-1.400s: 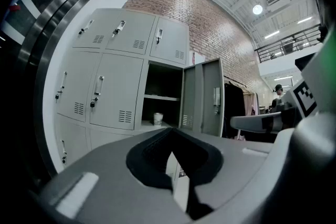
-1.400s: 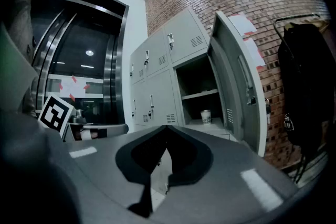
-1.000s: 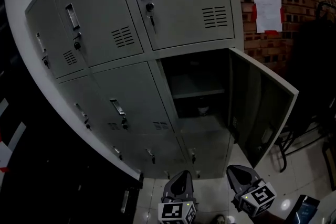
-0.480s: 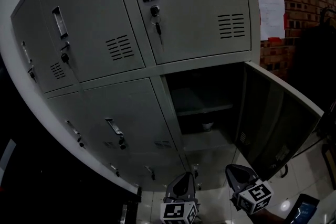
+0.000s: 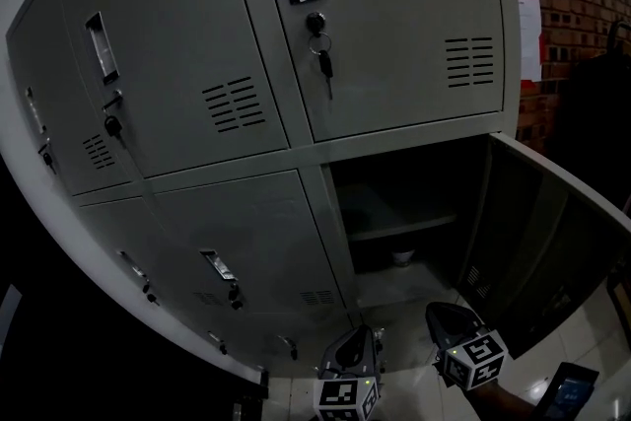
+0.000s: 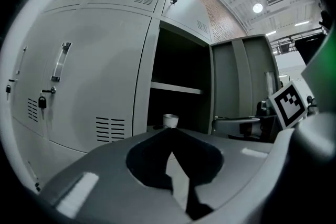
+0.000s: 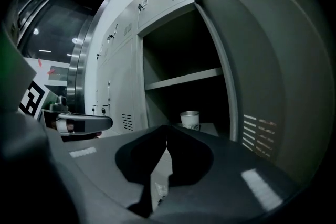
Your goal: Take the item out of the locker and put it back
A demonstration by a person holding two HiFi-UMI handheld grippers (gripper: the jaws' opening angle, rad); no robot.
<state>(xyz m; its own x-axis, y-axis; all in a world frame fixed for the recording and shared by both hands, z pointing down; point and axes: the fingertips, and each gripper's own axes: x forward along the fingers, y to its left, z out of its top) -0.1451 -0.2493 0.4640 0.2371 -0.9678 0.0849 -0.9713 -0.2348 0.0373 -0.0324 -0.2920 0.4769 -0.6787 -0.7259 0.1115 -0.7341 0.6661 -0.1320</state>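
Grey steel fills the head view. The locker (image 5: 296, 64) is closed except for one lower compartment, whose door (image 5: 552, 251) stands out to our right. The cup (image 5: 402, 257) sits on that compartment's floor, under the shelf (image 5: 394, 230). Our left gripper (image 5: 367, 338) and right gripper (image 5: 441, 313) hang low in front, well apart from the cup. We judge the door's free edge the likeliest thing to clip, since the right gripper is nearest it.

From the left gripper view, our fingers are pressed together with nothing between them, and the cup shows just above their tips. If we went in like this we would shove the cup back or tip it, so we must spread the fingers first. The frame post (image 6: 142, 86) bounds the opening on its left.

From the right gripper view, these fingers are also together and empty, and the cup stands ahead, slightly right of the tips. The vented inner face of the door crowds our right. The shelf caps any lift, so we would draw the cup out low. Open room lies straight ahead through the mouth.
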